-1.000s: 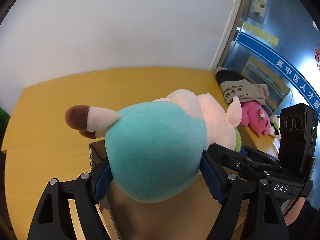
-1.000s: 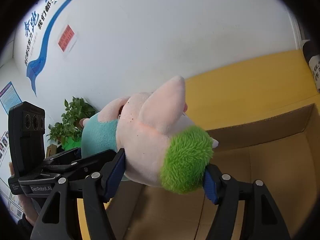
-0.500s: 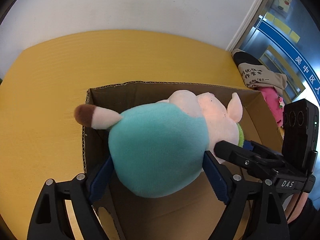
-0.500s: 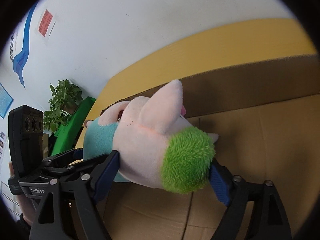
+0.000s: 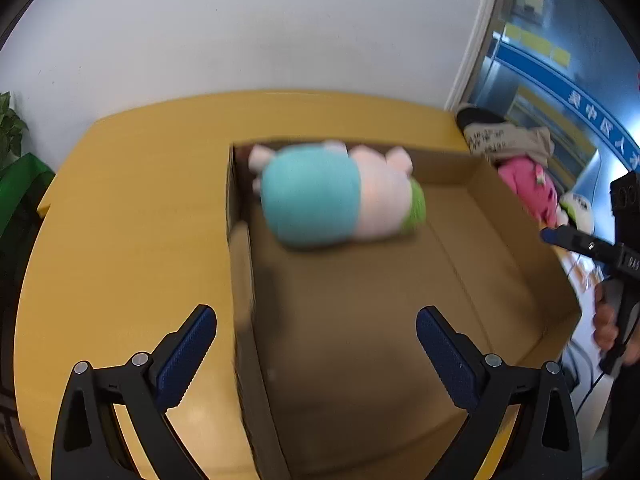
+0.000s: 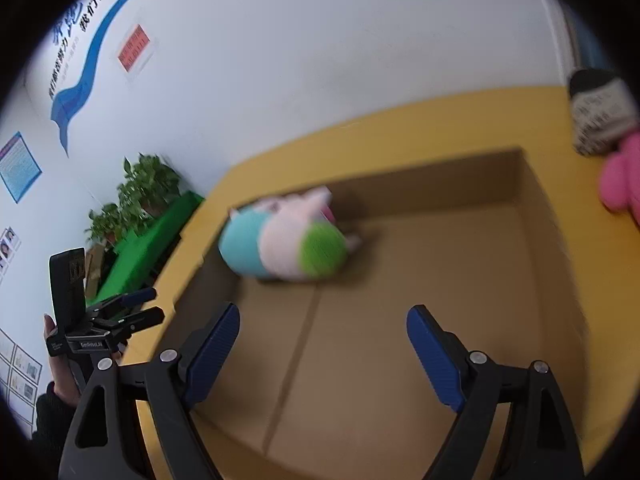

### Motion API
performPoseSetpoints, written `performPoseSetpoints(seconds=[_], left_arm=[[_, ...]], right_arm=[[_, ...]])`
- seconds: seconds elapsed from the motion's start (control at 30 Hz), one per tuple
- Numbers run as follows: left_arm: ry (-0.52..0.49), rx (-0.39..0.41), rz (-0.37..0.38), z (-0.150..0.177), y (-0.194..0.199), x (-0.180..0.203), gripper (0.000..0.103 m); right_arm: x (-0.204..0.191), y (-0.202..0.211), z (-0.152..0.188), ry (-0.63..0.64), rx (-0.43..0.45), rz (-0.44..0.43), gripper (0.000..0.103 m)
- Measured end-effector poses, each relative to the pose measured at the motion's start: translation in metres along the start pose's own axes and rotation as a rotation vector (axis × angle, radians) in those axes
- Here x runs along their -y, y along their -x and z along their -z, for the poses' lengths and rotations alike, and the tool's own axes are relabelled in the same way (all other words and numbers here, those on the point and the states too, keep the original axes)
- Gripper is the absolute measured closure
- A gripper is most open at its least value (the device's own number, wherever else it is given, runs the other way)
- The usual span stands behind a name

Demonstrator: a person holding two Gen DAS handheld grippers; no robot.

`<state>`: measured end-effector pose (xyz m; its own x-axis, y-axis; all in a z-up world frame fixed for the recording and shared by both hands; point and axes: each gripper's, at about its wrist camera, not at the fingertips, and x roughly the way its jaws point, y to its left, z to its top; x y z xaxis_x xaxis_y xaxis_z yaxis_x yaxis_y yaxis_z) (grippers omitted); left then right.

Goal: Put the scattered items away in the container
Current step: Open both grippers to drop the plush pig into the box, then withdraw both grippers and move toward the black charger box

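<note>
A plush toy [image 5: 336, 200] with a teal body, pale pink head and green tuft lies in the far left corner of the open cardboard box [image 5: 240, 280]. It also shows in the right wrist view [image 6: 284, 246], blurred, inside the box [image 6: 536, 216]. My left gripper [image 5: 316, 344] is open and empty above the box's near left wall. My right gripper [image 6: 324, 344] is open and empty above the box floor. The left gripper shows at the left of the right wrist view [image 6: 140, 304].
The box stands on a yellow table [image 5: 132, 216] against a white wall. A pink plush [image 5: 532, 188], a beige and black plush [image 5: 504, 136] and a white plush [image 5: 576, 208] lie right of the box. A potted plant [image 6: 144, 188] stands beyond the table's left end.
Both grippers opened and let go of the plush toy, which now lies in the box's far left corner. Both grippers pulled back and up from it.
</note>
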<state>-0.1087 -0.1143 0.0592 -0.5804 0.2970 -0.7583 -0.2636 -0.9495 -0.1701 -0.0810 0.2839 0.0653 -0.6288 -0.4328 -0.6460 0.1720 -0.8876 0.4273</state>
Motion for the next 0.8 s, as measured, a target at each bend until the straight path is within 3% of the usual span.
performPoseSetpoints(seconds=[0.13, 0.2, 0.23, 0.37, 0.6, 0.7, 0.8], left_arm=[[0.022, -0.046, 0.037, 0.037, -0.009, 0.031, 0.002], [0.008, -0.034, -0.017, 0.049, -0.006, 0.037, 0.002], [0.01, -0.033, -0.031, 0.053, -0.003, 0.04, 0.002], [0.082, -0.024, 0.031, 0.06, 0.009, 0.048, 0.002], [0.084, -0.008, -0.022, 0.067, 0.016, 0.064, 0.002], [0.101, 0.057, -0.067, 0.067, 0.036, 0.075, 0.002], [0.065, 0.18, -0.156, 0.076, 0.075, 0.106, 0.0]], right_arm=[[0.04, 0.022, 0.044, -0.015, -0.082, 0.098, 0.016], [0.058, 0.027, 0.058, -0.042, -0.113, 0.117, 0.016], [0.066, 0.031, 0.065, -0.048, -0.107, 0.13, 0.021], [0.073, 0.053, 0.075, -0.014, -0.067, 0.166, 0.021], [0.071, 0.061, 0.079, 0.005, -0.067, 0.18, 0.021], [0.053, 0.075, 0.072, 0.024, -0.02, 0.224, 0.021], [0.024, 0.108, 0.08, 0.081, 0.08, 0.254, 0.019]])
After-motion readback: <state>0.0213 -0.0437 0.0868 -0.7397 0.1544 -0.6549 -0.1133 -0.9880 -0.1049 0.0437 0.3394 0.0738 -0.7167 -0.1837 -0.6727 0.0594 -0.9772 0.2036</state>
